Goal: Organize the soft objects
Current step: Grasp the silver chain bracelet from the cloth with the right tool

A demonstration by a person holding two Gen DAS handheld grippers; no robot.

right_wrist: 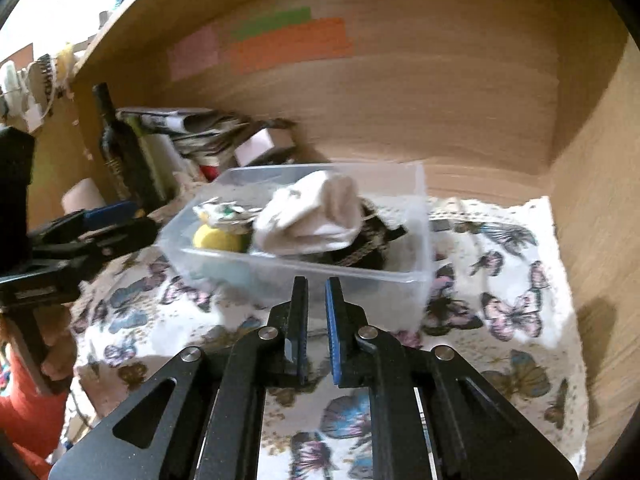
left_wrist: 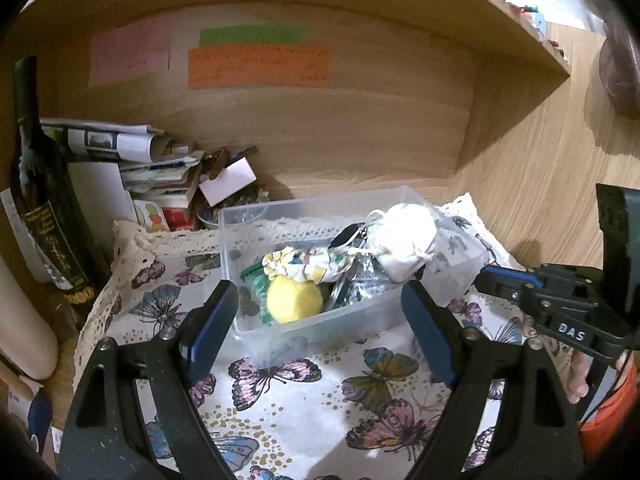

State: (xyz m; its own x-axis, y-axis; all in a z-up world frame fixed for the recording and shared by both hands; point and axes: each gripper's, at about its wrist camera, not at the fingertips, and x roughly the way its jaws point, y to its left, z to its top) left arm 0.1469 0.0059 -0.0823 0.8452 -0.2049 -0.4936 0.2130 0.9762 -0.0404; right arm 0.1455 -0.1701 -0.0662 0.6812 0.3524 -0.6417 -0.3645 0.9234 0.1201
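Observation:
A clear plastic box (left_wrist: 320, 322) stands on the butterfly cloth (left_wrist: 304, 400) inside a wooden shelf. It holds a white rolled sock (left_wrist: 402, 236), a floral cloth bundle (left_wrist: 308, 262), a yellow soft ball (left_wrist: 294, 300), a green item (left_wrist: 254, 280) and a dark patterned piece (right_wrist: 370, 246). My left gripper (left_wrist: 318, 290) is open and empty, its fingers on either side of the box's near end. My right gripper (right_wrist: 317, 280) is nearly shut and empty, just in front of the box (right_wrist: 304, 276). The sock (right_wrist: 312, 216) lies on top of the pile.
A dark wine bottle (left_wrist: 44, 184) stands at the left. A stack of papers and small items (left_wrist: 160, 168) lies behind the box. Coloured notes (left_wrist: 260, 60) are stuck on the shelf's back wall. The shelf's right side wall (right_wrist: 592, 200) is close.

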